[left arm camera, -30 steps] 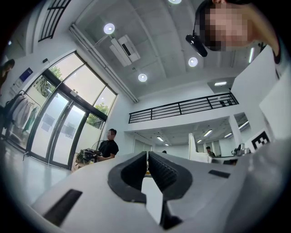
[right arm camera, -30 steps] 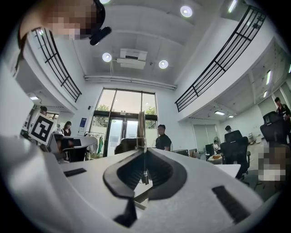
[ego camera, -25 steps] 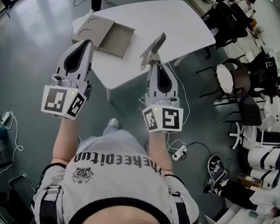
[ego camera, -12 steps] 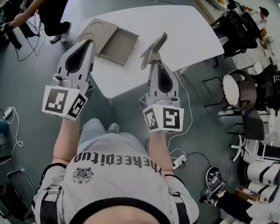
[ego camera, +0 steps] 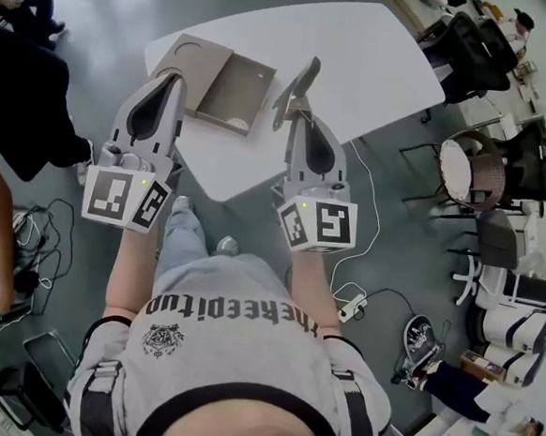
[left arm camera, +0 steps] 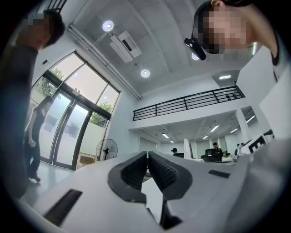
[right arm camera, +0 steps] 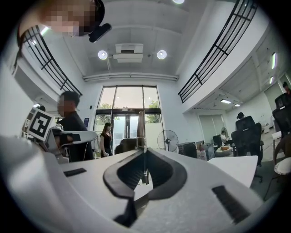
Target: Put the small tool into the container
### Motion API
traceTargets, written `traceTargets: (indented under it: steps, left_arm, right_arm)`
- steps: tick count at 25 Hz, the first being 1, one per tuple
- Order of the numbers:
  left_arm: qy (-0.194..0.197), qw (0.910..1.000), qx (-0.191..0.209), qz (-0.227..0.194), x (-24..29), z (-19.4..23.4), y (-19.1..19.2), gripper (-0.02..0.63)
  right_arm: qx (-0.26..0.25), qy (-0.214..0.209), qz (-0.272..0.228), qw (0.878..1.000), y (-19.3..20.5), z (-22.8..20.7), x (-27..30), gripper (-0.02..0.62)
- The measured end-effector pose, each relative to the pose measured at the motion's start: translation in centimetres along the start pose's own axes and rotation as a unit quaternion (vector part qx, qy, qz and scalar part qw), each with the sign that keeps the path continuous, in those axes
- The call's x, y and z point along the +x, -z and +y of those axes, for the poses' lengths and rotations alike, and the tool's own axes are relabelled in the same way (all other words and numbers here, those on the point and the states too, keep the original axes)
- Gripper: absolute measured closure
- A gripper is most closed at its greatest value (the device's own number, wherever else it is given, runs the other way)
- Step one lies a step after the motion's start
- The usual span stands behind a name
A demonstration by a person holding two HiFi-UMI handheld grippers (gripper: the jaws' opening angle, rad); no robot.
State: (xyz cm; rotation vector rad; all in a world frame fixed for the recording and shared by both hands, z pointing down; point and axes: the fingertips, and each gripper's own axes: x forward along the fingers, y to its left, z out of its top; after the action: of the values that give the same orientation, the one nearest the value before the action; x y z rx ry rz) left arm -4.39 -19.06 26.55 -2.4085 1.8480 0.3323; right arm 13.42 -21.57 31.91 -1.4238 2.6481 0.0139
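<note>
The jaws of the right gripper (ego camera: pixel 298 118) pinch the thin grey metal tool (ego camera: pixel 299 81) low down; it is probably light, stiff and slippery. The jaws of the left gripper (ego camera: pixel 169 82) are pressed together, empty.

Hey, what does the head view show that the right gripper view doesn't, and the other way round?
Only the head view: the open brown container on the table and a white power strip on the floor. Only the right gripper view: a standing fan and tall glass doors. Both: the right tongs shut on the thin small tool.
</note>
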Motion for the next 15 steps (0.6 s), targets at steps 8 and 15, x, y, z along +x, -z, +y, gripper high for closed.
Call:
traceTargets:
  steps: [8,15]
  left_arm:
    - [0.037,0.9993,-0.01,-0.003,4.0,4.2,0.4,0.592]
    - [0.063,0.9979,-0.017,-0.002,6.9,7.7,0.7,0.592]
  right_arm:
    - [-0.017,0.03,0.02,0.999,2.1,0.3,5.3,0.592]
    - [-0.032,0.053,0.053,0.997,4.8,1.0,9.3,0.592]
